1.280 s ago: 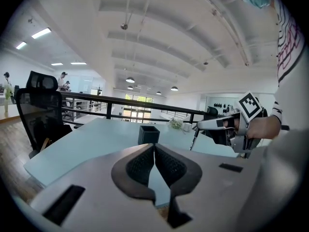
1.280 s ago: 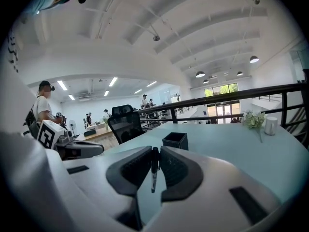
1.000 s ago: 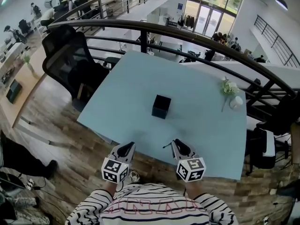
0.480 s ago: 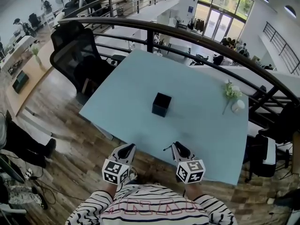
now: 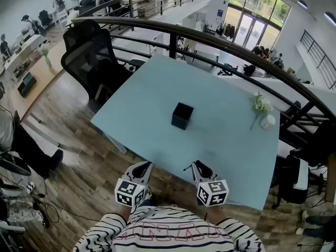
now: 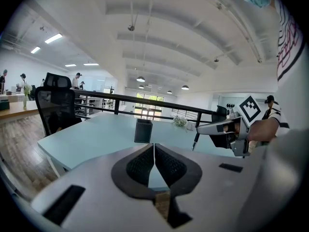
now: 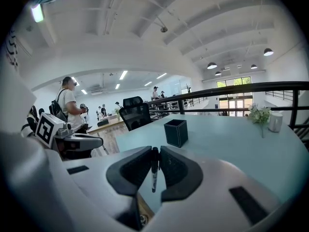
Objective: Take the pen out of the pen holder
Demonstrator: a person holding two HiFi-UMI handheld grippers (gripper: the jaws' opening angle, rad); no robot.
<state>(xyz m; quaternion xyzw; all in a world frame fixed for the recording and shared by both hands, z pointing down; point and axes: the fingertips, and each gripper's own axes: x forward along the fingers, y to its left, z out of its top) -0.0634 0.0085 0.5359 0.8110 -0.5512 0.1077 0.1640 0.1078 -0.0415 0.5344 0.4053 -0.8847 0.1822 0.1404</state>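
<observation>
A black square pen holder (image 5: 182, 115) stands upright near the middle of the light blue table (image 5: 231, 140); no pen shows in it. It also appears ahead of each gripper, as the pen holder (image 6: 143, 130) and the pen holder (image 7: 175, 132). At the table's near edge my right gripper (image 5: 198, 167) is shut on a black pen (image 7: 154, 170), which hangs tip down between its pads. From the left gripper view the pen (image 6: 195, 141) dangles below the right gripper (image 6: 217, 128). My left gripper (image 5: 140, 169) is beside it, jaws shut and nothing in them (image 6: 154, 146).
A white vase (image 5: 267, 121) with small flowers (image 5: 260, 104) stands at the table's far right. A black office chair (image 5: 89, 62) is at the table's left corner. A dark railing (image 5: 210, 38) runs behind the table. People stand in the distance at left.
The head view has swung a little. Both grippers have shifted slightly along the near table edge, and the pen stays in the right one.
</observation>
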